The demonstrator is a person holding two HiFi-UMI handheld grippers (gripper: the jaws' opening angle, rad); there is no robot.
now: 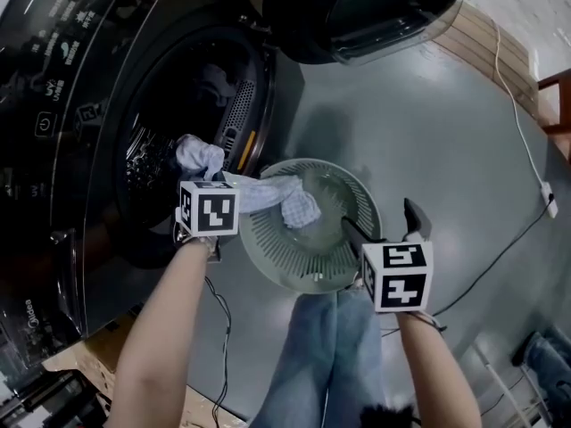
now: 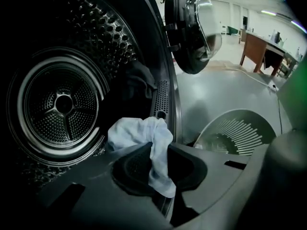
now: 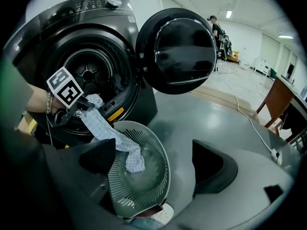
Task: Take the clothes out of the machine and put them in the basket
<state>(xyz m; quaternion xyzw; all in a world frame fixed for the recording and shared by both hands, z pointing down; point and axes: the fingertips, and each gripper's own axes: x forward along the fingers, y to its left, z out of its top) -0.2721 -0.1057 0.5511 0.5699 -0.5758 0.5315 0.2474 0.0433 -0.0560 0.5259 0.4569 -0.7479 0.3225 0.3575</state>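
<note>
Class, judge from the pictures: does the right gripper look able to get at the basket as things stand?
Probably yes: the right gripper hangs open close by the basket, with nothing between them.

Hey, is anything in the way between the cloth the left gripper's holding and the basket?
Nothing visible. The cloth, pinched in the left gripper, already trails from the drum opening into the basket; the open right gripper sits by the basket's right rim.
</note>
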